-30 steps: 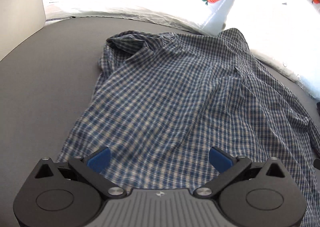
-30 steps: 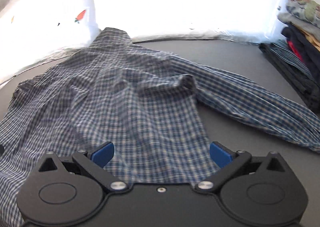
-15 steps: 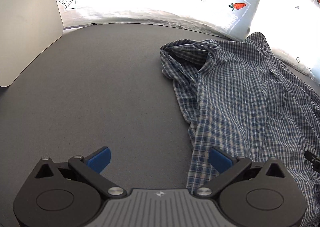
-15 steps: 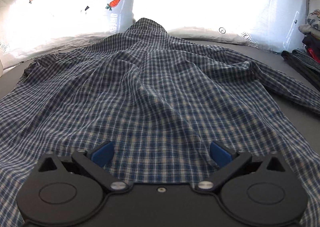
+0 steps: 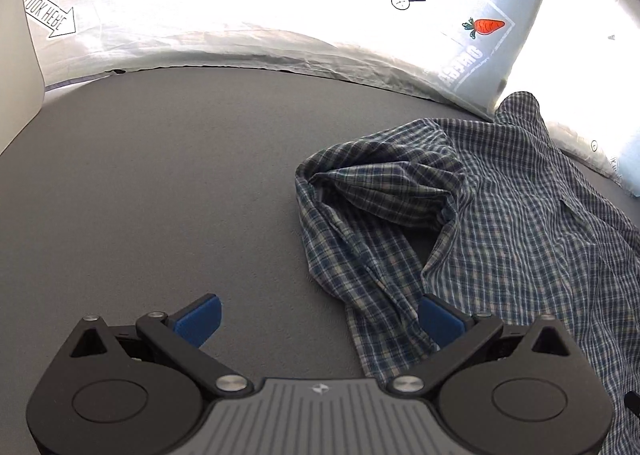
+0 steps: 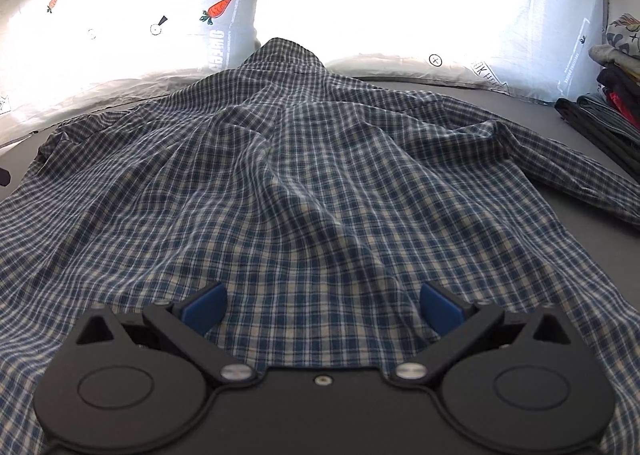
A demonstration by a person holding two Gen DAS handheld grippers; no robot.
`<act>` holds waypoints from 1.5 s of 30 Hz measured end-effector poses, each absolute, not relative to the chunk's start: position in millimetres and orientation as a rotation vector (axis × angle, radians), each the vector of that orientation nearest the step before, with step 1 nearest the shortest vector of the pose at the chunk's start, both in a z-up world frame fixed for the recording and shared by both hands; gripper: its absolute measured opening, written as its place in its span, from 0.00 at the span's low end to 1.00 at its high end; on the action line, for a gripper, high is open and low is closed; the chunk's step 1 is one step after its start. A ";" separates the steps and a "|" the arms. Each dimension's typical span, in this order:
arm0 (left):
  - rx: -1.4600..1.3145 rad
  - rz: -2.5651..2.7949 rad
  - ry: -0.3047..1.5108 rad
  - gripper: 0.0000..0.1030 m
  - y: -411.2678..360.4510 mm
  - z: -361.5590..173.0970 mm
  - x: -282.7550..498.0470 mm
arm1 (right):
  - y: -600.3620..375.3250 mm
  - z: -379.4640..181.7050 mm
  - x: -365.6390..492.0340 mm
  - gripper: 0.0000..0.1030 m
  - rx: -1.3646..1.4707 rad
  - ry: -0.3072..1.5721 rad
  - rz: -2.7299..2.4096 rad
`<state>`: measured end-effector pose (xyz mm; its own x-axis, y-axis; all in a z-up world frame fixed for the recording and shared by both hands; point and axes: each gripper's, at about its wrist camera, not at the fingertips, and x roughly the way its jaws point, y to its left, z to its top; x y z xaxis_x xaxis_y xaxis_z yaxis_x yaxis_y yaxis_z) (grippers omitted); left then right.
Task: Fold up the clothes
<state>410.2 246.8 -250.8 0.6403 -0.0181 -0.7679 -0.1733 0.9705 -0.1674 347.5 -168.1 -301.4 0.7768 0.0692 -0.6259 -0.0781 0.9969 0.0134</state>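
Note:
A blue and white checked shirt (image 6: 304, 183) lies spread and wrinkled on the grey surface, collar at the far end against the white pillows. In the left wrist view the shirt (image 5: 520, 223) fills the right side, with its left sleeve (image 5: 360, 239) bunched and folded beside the body. My left gripper (image 5: 318, 321) is open and empty, low over the grey surface, its right finger at the sleeve's lower edge. My right gripper (image 6: 322, 305) is open and empty, just above the shirt's lower body. The right sleeve (image 6: 560, 171) stretches out to the right.
White pillows with carrot prints (image 5: 484, 26) line the far edge, also in the right wrist view (image 6: 218, 9). A stack of folded clothes (image 6: 616, 95) stands at the far right. A grey panel (image 5: 16, 75) stands at far left. Bare grey surface (image 5: 160, 183) lies left of the shirt.
My left gripper has moved left, from over the shirt's body to the grey surface by the bunched left sleeve. My right gripper has moved to the shirt's middle. Both stayed open.

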 end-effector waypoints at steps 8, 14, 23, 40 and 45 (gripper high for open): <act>-0.184 0.110 0.885 0.72 239.8 -268.4 429.1 | -168.2 -301.0 348.0 1.00 -0.009 0.679 0.071; -0.158 0.195 0.843 0.05 260.2 -248.8 426.3 | -169.2 -300.8 349.8 1.00 -0.006 0.681 0.069; -0.338 0.137 0.846 0.23 321.8 -214.0 440.6 | -169.4 -300.8 350.4 1.00 -0.004 0.680 0.067; -0.371 0.102 0.949 0.03 263.7 -252.2 430.0 | -168.4 -300.5 350.6 1.00 -0.004 0.681 0.066; -0.272 0.208 0.827 0.02 301.4 -205.8 429.8 | -168.2 -300.7 350.7 1.00 -0.003 0.681 0.065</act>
<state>429.8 301.4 -205.8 0.6599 0.0763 -0.7474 -0.2868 0.9451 -0.1567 350.7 -168.2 -300.7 0.7752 0.0593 -0.6289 -0.0616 0.9979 0.0182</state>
